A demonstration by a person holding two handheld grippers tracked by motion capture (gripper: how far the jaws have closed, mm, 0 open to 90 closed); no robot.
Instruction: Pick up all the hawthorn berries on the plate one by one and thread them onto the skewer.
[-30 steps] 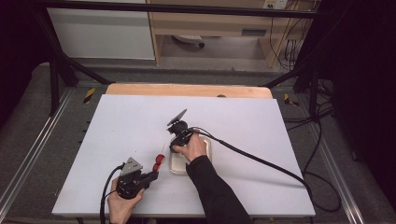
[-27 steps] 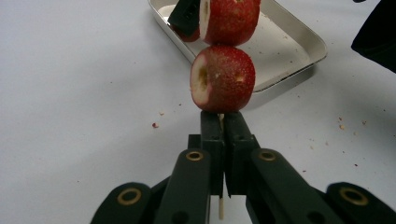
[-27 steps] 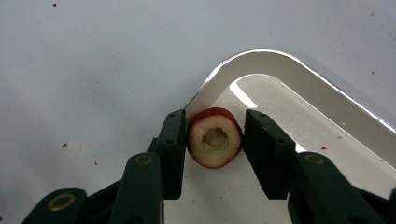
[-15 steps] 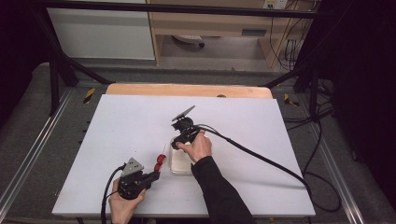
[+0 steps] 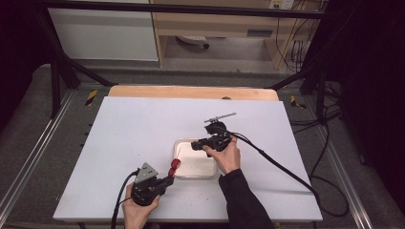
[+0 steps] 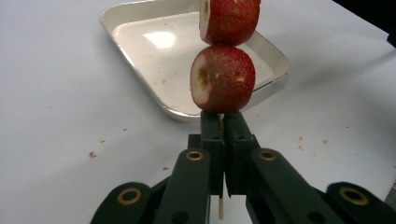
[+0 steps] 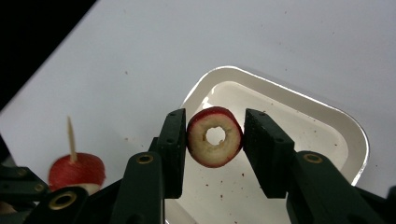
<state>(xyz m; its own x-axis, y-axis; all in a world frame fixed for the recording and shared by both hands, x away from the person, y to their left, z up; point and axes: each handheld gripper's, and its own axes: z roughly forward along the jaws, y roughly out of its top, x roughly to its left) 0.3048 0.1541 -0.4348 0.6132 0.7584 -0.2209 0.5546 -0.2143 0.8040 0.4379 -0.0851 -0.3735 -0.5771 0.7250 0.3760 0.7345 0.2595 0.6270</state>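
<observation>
Left gripper (image 6: 219, 128) sits nearest us, jaws pressed together on a thin wooden skewer (image 6: 220, 212). The stick runs up between the pads, so the grip is low on the bare end and leaves the rest free for loading. Two red fruits (image 6: 223, 78) already sit stacked on it, cored, pale flesh facing sideways. In the high view that gripper (image 5: 165, 179) parks just beside the tray's near-left corner, skewer tip angled toward the tray. We read that as holding the target steady while the other hand does the feeding.

Tray (image 5: 184, 172) is next out: white, shallow, only crumbs on its floor.

Right gripper (image 7: 215, 140) hangs over the tray, jaws part-way in, clamped on a cored fruit ring (image 7: 215, 136). Pads bear on the red skin at both sides, so the hole faces the camera and stays unblocked. That's the orientation we need to thread it. The skewer tip (image 7: 70, 133) shows off to the lower left, well apart from the ring.

Next up, we think: line hole to tip, push on.
</observation>
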